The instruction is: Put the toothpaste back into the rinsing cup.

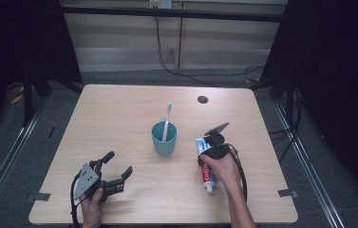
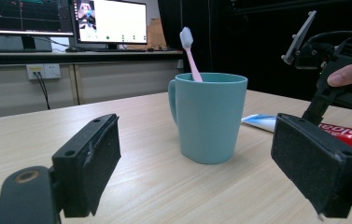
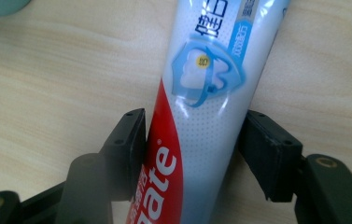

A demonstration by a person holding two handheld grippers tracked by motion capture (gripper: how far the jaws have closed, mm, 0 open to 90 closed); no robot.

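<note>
A white, red and blue toothpaste tube (image 1: pixel 209 179) lies flat on the wooden table (image 1: pixel 119 118), right of centre. My right gripper (image 1: pixel 206 159) points down onto it. In the right gripper view the tube (image 3: pixel 201 93) runs between the two black jaws of my right gripper (image 3: pixel 192 144), and both pads touch its sides. A teal mug (image 1: pixel 164 137) stands at the table's middle with a pink toothbrush (image 1: pixel 167 121) upright in it. My left gripper (image 1: pixel 119 162) rests at the front left, open with nothing between its jaws, facing the mug (image 2: pixel 208 116).
A small dark round hole (image 1: pixel 202 99) sits in the tabletop at the back right. Cables hang behind the table's far edge. In the left gripper view, monitors (image 2: pixel 110 21) stand on a desk beyond the table.
</note>
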